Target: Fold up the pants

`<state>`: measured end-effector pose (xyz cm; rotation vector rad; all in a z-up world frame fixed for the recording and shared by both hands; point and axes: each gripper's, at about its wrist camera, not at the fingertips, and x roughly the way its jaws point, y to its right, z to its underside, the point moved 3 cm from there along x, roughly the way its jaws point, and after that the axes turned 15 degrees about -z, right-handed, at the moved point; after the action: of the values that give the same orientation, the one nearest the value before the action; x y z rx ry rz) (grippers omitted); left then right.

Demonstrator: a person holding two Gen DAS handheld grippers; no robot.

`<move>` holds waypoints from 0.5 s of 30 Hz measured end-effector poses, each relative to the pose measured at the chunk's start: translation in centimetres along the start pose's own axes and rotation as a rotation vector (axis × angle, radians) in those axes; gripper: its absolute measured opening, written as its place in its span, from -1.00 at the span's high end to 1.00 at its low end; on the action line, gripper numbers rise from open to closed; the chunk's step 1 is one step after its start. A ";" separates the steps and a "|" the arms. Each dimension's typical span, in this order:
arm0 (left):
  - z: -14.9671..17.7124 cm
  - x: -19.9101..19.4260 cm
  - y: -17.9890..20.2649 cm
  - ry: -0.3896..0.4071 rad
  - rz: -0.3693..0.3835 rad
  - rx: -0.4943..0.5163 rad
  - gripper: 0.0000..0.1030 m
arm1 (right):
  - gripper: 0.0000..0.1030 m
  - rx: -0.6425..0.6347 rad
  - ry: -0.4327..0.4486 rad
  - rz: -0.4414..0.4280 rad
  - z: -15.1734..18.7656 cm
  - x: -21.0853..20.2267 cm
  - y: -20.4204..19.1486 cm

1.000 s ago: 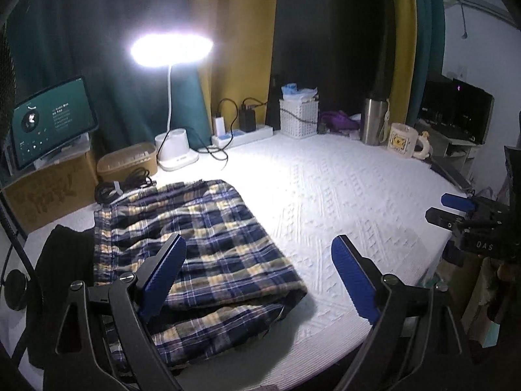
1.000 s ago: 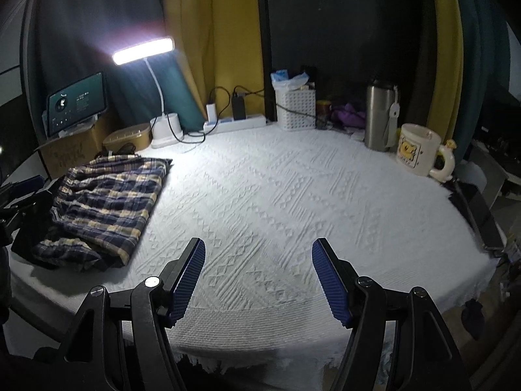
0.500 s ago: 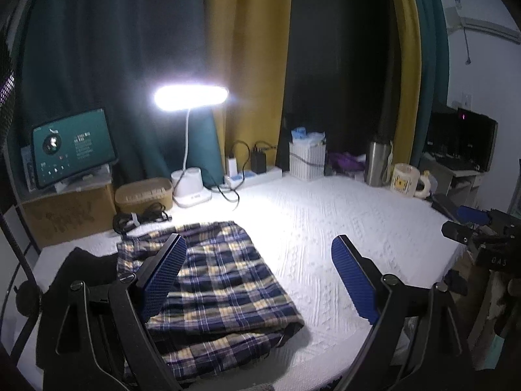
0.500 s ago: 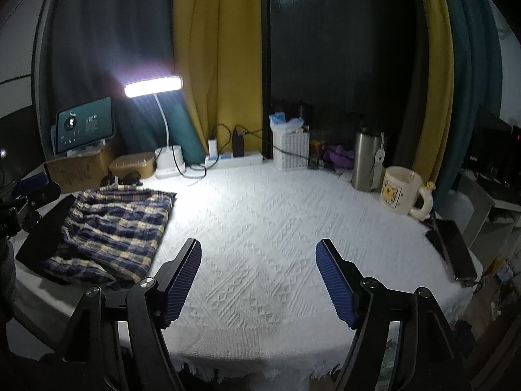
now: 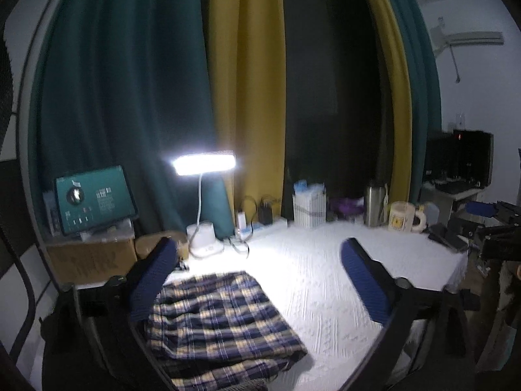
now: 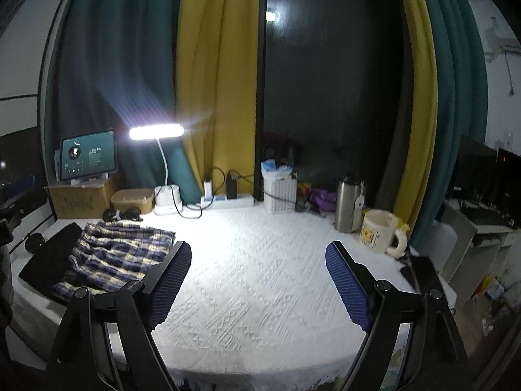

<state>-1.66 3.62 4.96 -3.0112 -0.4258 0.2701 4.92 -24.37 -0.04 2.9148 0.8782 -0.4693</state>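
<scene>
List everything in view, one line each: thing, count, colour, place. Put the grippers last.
plaid pants: 1, navy and cream, folded at the table's left end
black cloth: 1, black, left of and partly under the pants
tablecloth: 1, white, covering the table
desk lamp: 1, white, lit, back left
tablet: 1, teal screen, on the cardboard box
cardboard box: 1, brown, far left
power strip: 1, white, back centre
basket: 1, white, back centre
steel tumbler: 1, silver, back right
mug: 1, cream, right
curtains: teal and yellow, behind the table
left gripper: 1, blue pads, just been opening, nothing between
right gripper: 1, blue pads, just been opening, nothing between
</scene>
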 end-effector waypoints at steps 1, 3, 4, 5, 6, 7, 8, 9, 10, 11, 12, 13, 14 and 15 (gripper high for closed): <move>-0.2 -0.3 0.0 0.015 0.000 -0.002 -0.99 | -0.68 -0.005 0.006 0.003 -0.2 -0.3 -0.2; -0.6 -0.7 -0.1 0.026 -0.012 0.000 -0.99 | -0.70 -0.017 0.026 0.007 -0.8 -1.0 -0.6; -0.8 -0.8 -0.1 0.027 -0.018 -0.003 -0.99 | -0.71 -0.020 0.034 0.010 -1.0 -1.4 -0.8; -0.9 -0.9 -0.2 0.029 -0.016 -0.009 -0.99 | -0.72 -0.024 0.042 0.012 -1.2 -1.7 -1.0; -1.0 -1.0 -0.3 0.029 -0.014 -0.012 -0.99 | -0.73 -0.028 0.050 0.016 -1.5 -2.0 -1.2; -1.1 -1.0 -0.3 0.030 -0.013 -0.015 -0.99 | -0.74 -0.034 0.060 0.021 -1.7 -2.4 -1.4; -1.2 -1.1 -0.4 0.032 -0.018 -0.015 -0.99 | -0.78 -0.040 0.072 0.028 -1.9 -2.8 -1.6; -1.3 -1.3 -0.4 0.035 -0.024 -0.015 -0.99 | -0.85 -0.046 0.082 0.033 -2.1 -3.1 -1.8; -1.3 -1.4 -0.5 0.040 -0.031 -0.016 -0.99 | -0.88 -0.051 0.093 0.037 -2.3 -3.5 -2.1; -1.3 -1.4 -0.7 0.047 -0.039 -0.019 -0.99 | -0.91 -0.054 0.105 0.038 -2.5 -3.8 -2.3; -1.3 -1.5 -0.8 0.047 -0.055 -0.023 -0.99 | -0.91 -0.056 0.114 0.037 -2.7 -4.0 -2.4; -1.3 -1.5 -1.1 0.047 -0.070 -0.027 -0.99 | -0.92 -0.056 0.121 0.036 -2.8 -4.2 -2.6; -1.2 -1.5 -1.3 0.049 -0.077 -0.034 -0.99 | -0.92 -0.057 0.128 0.038 -2.9 -4.5 -2.8; -1.2 -1.5 -1.5 0.050 -0.079 -0.041 -0.99 | -0.92 -0.060 0.133 0.039 -3.0 -4.6 -3.0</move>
<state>-3.25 4.60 6.58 -3.0247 -0.5502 0.1824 0.45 -23.88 4.29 2.9295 0.8333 -0.2440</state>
